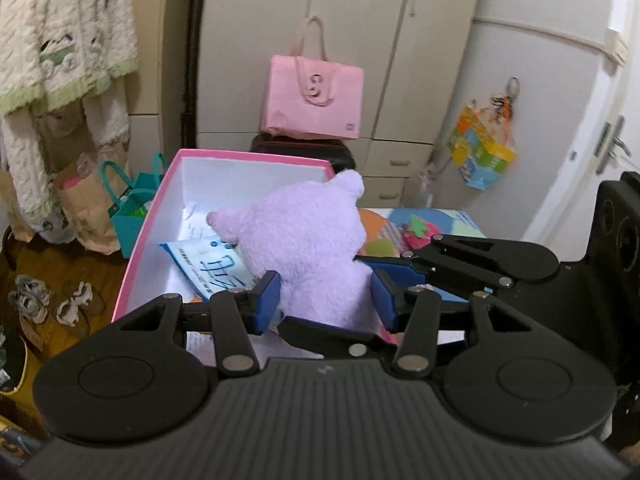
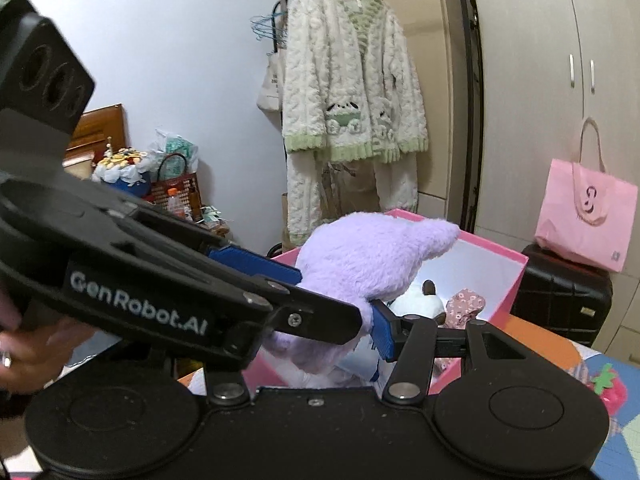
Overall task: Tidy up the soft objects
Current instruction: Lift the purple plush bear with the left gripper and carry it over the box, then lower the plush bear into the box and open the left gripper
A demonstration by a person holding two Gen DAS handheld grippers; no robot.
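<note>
A lilac plush toy [image 1: 308, 248] hangs over the near end of a pink box with a white inside [image 1: 256, 158]. My left gripper [image 1: 326, 300] is shut on the plush's lower body, a blue pad pressed in on each side. In the right wrist view, the plush [image 2: 360, 256] is also clamped by my right gripper [image 2: 316, 332]. One of its fingers [image 2: 382, 332] presses the plush, and the other is hidden behind the left gripper's body [image 2: 140, 304]. Inside the box [image 2: 516, 276] lie a white plush [image 2: 420, 300], a floral cloth item [image 2: 464, 304] and a blue-white packet [image 1: 208, 264].
The box stands on a patchwork quilt [image 1: 460, 220] with a strawberry toy [image 2: 608, 388]. Behind it a pink tote [image 1: 312, 100] sits on a black suitcase [image 2: 560, 300] against wardrobes. A fleece robe [image 2: 352, 80] hangs on a rack at left, with paper bags [image 1: 88, 204] below. A person's hand [image 2: 24, 352] holds the left gripper.
</note>
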